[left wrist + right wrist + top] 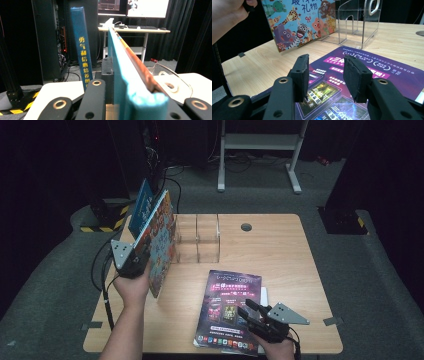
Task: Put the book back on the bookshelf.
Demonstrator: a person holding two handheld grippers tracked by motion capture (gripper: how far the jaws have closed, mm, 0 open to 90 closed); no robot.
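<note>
My right gripper (255, 312) hangs with jaws apart just over the purple magazine (230, 312) lying flat below it. My left gripper (131, 262) is clamped on the bottom edge of the picture book (159, 242), held upright just short of the clear rack (197, 239). Beyond it stands the blue book (81, 47). With so narrow a grip, I judge the tall book could pivot and knock the rack.
</note>
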